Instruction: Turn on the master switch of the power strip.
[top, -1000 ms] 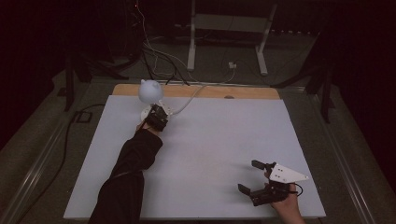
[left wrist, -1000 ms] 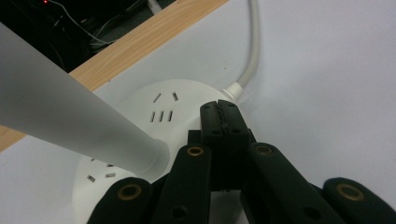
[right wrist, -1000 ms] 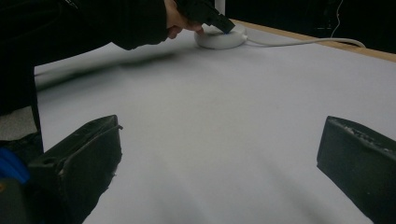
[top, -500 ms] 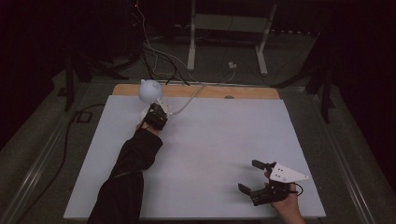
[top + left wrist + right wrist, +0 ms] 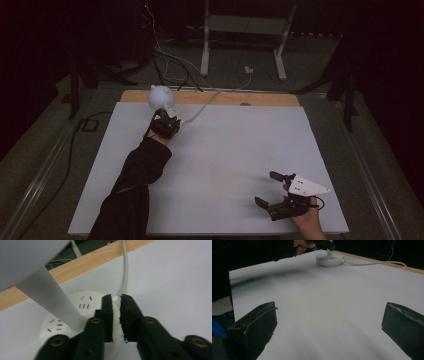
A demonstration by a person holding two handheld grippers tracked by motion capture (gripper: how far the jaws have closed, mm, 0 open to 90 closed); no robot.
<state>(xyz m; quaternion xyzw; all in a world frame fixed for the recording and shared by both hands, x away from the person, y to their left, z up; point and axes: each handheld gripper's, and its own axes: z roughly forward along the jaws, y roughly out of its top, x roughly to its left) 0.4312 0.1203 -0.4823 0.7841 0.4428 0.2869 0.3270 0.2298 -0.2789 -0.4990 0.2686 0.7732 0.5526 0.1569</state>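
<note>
A white desk lamp stands at the far left of the white table. It has a rounded head and a round base with socket slots. Its slanted stem rises beside my left gripper. That gripper hangs just over the base, where the white cable comes out. Its jaws have just been opening and stand a narrow slit apart. The cable's root sits at their tips, and no pad visibly presses on it. My right gripper rests wide open at the near right with nothing between its jaws.
A wooden strip runs along the table's far edge, and the lamp cable trails over it to the floor. A metal stand and loose wires lie on the floor beyond. A dark sleeve stretches across the table's left side.
The left hand has shifted slightly at the lamp base. The right gripper has stayed in place.
</note>
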